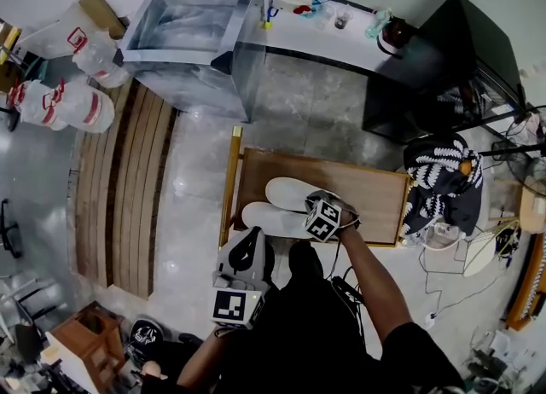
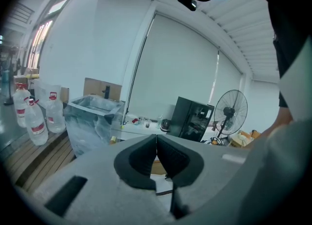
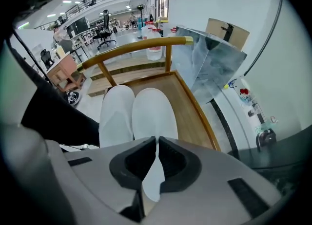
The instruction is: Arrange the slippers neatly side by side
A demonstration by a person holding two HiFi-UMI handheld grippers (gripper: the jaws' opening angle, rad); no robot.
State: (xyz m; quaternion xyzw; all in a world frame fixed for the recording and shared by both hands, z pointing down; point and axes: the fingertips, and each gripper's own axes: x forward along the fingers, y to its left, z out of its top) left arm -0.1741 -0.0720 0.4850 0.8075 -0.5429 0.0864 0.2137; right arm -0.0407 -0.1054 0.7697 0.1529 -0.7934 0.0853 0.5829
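Note:
Two white slippers lie side by side on a low wooden tray (image 1: 371, 196), toes pointing left in the head view: the far slipper (image 1: 288, 191) and the near slipper (image 1: 269, 217). My right gripper (image 1: 327, 213) sits at their heel ends. In the right gripper view the pair fills the middle, with the left slipper (image 3: 116, 114) close against the right slipper (image 3: 154, 114). The right gripper (image 3: 156, 141) is shut on the heel edge of the right slipper. My left gripper (image 1: 249, 247) hangs by the person's body, clear of the tray. The left gripper (image 2: 156, 139) is shut with nothing in it.
A wooden rail (image 3: 131, 48) runs along the tray's left end. A plastic-wrapped tank (image 1: 192, 26) and water bottles (image 1: 60, 102) stand at the back left beside wooden slats (image 1: 119, 188). A black cabinet (image 1: 444, 60), a patterned cloth (image 1: 444, 181) and cables lie to the right.

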